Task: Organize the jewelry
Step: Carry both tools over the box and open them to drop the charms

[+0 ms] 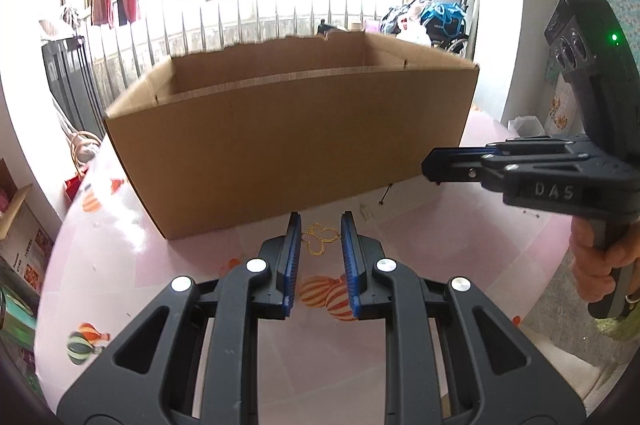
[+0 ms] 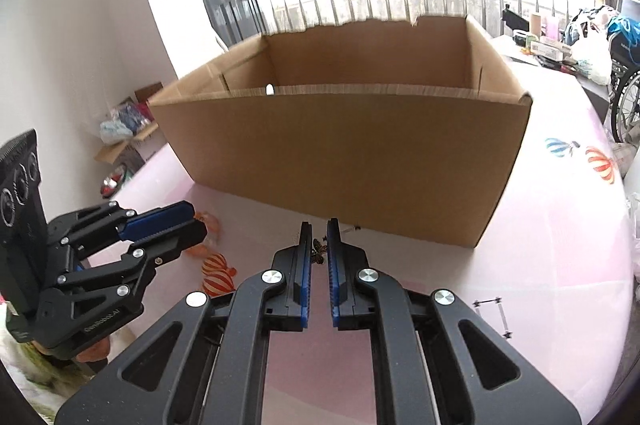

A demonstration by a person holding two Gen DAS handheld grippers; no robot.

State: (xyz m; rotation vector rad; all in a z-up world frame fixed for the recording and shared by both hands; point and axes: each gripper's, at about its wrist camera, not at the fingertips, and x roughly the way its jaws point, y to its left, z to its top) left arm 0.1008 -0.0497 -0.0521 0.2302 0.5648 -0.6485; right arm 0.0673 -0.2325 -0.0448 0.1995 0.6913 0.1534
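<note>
My left gripper (image 1: 320, 221) hovers low over the pink table in front of the cardboard box (image 1: 280, 145). A gold butterfly-shaped piece (image 1: 320, 241) spans from pad to pad between its blue fingers. In the right wrist view my right gripper (image 2: 319, 225) is nearly closed, pinching a small dark butterfly piece (image 2: 319, 252) just before the box (image 2: 340, 165). From the left wrist view the right gripper (image 1: 430, 169) reaches in from the right, a hand on its handle. In the right wrist view the left gripper (image 2: 199, 221) shows at the left.
A thin pin (image 2: 352, 229) lies by the box's near wall. A thin wire piece with dark ends (image 2: 492, 317) lies on the pink balloon-print tablecloth (image 2: 540, 245) to the right. Clothes hang along the bright window behind, and clutter surrounds the table.
</note>
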